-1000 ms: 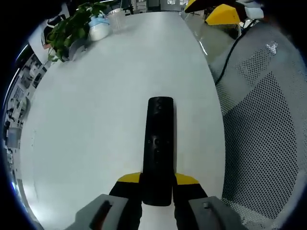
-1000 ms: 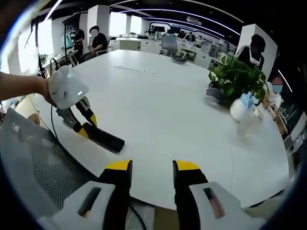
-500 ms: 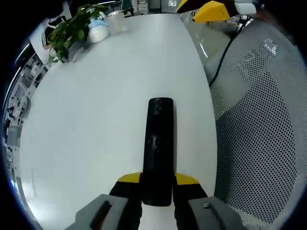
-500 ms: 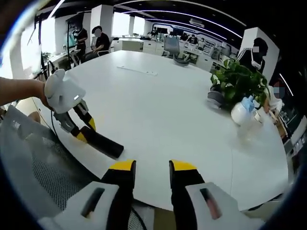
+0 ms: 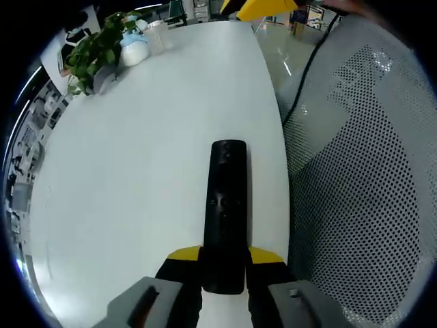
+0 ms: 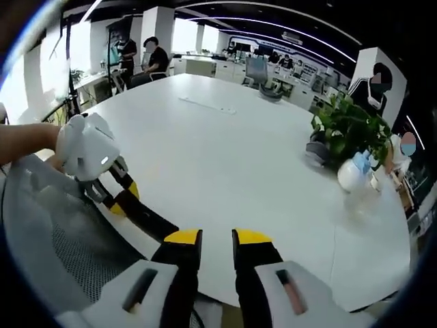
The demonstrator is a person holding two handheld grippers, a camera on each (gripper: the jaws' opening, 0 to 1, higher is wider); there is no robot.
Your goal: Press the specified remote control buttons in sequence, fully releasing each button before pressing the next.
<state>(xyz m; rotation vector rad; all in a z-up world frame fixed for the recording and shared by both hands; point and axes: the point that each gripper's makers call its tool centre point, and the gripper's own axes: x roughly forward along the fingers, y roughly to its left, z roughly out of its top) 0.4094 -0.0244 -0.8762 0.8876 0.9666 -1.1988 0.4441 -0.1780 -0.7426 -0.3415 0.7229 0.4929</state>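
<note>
Remote control (image 5: 226, 212) clamped at its near end by the left gripper (image 5: 224, 263), long axis straight ahead over the white table (image 5: 136, 150) — right gripper (image 6: 207, 240), jaws narrowly parted and empty, sits just beside its free end.

No readable text, labels, brands or numbers anywhere. The black remote (image 5: 226, 212) held in the left gripper (image 5: 225, 256) has button marks on its face but they are too small and dark to read; in the right gripper view the remote (image 6: 145, 215) shows only as a plain black bar. The white surface (image 5: 136, 157) carries no print. The white bottle (image 6: 352, 175) beside the potted plant (image 6: 348, 126) has a blue cap, any label blurred. Background office walls and screens in the right gripper view are too small and blurred for any sign to be made out.
</note>
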